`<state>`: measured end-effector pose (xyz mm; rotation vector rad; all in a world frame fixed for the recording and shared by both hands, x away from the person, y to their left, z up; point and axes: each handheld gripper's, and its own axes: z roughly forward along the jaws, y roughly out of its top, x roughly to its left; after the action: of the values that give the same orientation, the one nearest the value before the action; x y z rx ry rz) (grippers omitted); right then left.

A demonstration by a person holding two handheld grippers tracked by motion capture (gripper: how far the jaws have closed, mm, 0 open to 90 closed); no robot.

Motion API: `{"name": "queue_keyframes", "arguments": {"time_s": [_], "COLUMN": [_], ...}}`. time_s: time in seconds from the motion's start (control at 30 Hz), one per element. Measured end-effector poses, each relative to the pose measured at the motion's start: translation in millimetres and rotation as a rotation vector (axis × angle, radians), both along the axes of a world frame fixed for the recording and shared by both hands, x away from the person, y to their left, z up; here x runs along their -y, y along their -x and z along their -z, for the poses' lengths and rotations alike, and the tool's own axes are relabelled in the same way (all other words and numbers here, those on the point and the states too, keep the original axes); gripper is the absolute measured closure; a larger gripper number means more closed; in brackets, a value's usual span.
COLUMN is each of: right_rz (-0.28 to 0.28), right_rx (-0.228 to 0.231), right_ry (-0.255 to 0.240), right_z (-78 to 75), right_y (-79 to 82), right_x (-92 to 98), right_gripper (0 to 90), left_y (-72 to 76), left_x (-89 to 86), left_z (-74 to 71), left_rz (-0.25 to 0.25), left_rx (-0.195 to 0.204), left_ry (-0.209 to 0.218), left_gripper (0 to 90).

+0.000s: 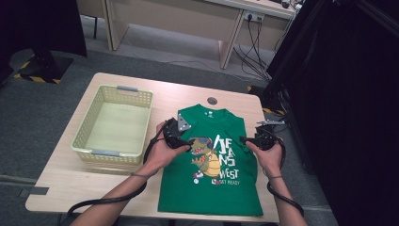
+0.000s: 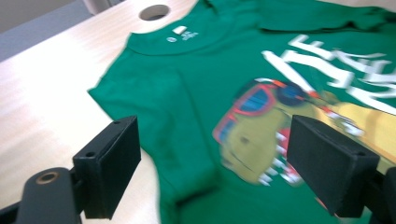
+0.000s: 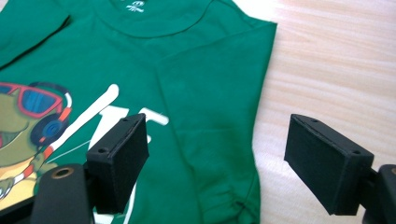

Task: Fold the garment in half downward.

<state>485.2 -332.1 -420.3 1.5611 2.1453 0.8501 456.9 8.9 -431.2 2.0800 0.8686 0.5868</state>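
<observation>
A green T-shirt (image 1: 211, 188) with a dinosaur print lies flat on the wooden table (image 1: 61, 183), collar at the far side and sleeves folded in. My left gripper (image 1: 179, 133) hovers over the shirt's left shoulder area. In the left gripper view the shirt (image 2: 187, 84) lies below the left gripper (image 2: 215, 149), which is open with nothing between its jaws. My right gripper (image 1: 258, 136) hovers at the shirt's right edge. In the right gripper view it (image 3: 217, 144) is open and straddles the shirt (image 3: 201, 70) edge and the bare table (image 3: 336, 60), touching neither.
A pale green plastic basket (image 1: 110, 154) stands on the table left of the shirt. A round cable hole (image 1: 212, 100) sits in the tabletop beyond the collar. Behind the table are a desk with hanging cables and a dark curtain at the right.
</observation>
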Motion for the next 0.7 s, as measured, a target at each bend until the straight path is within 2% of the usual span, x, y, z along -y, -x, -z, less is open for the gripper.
{"name": "queue_keyframes", "arguments": {"time_s": [0.23,0.4,0.53,0.7], "right_rz": [0.003,0.006,0.017,0.034], "right_rx": [-0.005,-0.007,-0.026,-0.034], "right_ry": [0.015,0.027,0.038,0.037], "right_z": [-1.4,-3.2,0.0,5.0], "right_y": [-18.2,-36.3,-52.0,-68.9], "right_x": [1.4,-0.2,-0.1,4.3], "right_gripper": [24.6,27.4,28.7,31.1], "left_y": [-36.3,-66.2,-87.7,-108.5], "left_x": [1.4,-1.8,-3.2,-1.9], "left_z": [4.1,12.7,16.0,24.6], "left_rz": [-0.050,-0.110,-0.159,-0.187], "left_rx": [-0.029,-0.074,-0.085,-0.115], "left_ry": [-0.005,-0.011,-0.012,-0.008], "left_gripper": [19.7,21.6,23.4,26.0]}}
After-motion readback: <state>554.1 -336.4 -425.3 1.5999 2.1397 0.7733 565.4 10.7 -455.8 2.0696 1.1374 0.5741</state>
